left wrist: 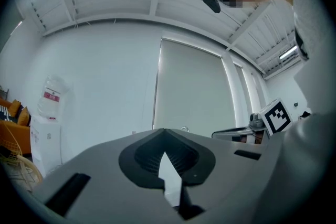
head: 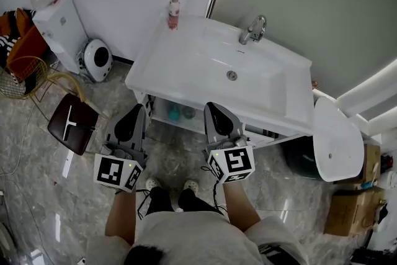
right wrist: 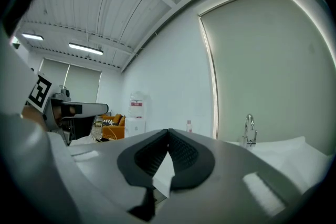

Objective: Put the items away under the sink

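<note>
Jaws pressed together and empty, the left gripper (head: 137,108) and right gripper (head: 211,107) hover before the white ceramic sink (head: 186,62). A small red-labelled bottle (head: 173,12) stands at its far left corner, probably light and slippery, best pinched mid-body.

From where I sit this looks like a washroom corner set up inside a larger office-like room. A white sink (head: 186,65) with a chrome faucet (head: 253,29) and a small bottle (head: 173,12) on its rim stands over a glossy stone-tiled floor (head: 37,195), with an open shelf (head: 180,113) beneath it. Around it I see a water dispenser (head: 59,15), a brown chair (head: 73,123) and cardboard boxes (head: 350,211). The right gripper view shows an orange sofa (right wrist: 113,131) under ceiling strip lights (right wrist: 84,49)
</note>
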Available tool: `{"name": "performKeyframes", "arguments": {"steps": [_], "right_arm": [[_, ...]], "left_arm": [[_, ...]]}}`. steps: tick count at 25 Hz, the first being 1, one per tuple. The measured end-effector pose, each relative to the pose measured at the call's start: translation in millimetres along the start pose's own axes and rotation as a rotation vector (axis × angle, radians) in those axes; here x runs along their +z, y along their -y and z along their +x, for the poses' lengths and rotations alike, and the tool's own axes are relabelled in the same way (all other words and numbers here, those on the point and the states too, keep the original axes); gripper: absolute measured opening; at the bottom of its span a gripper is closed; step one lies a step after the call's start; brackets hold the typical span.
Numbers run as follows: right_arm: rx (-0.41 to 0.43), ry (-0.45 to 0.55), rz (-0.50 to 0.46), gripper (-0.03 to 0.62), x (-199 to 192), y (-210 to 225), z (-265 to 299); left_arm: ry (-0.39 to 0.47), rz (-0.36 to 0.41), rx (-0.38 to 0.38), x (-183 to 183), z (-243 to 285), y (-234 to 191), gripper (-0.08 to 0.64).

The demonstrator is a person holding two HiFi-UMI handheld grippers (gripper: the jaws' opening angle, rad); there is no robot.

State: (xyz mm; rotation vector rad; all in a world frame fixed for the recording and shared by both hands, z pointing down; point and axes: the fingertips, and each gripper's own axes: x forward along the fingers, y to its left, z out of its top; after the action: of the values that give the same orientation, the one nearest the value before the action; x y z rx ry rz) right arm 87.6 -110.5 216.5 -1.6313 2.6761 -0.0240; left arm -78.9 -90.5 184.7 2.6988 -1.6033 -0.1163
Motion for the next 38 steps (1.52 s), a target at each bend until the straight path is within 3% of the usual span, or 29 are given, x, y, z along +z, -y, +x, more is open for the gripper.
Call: {"name": "performKeyframes", "arguments": {"steps": [17, 38], "right_arm": [[-0.026, 0.083, -0.016, 0.011, 42, 6, -29], [-0.022, 0.103, -0.008, 0.011, 50, 13, -53]], "left_arm": [[0.096, 0.056, 0.017, 47, -16, 18, -0.002], [0.130, 0.060, 0.061, 55, -30, 32, -0.002]]}}
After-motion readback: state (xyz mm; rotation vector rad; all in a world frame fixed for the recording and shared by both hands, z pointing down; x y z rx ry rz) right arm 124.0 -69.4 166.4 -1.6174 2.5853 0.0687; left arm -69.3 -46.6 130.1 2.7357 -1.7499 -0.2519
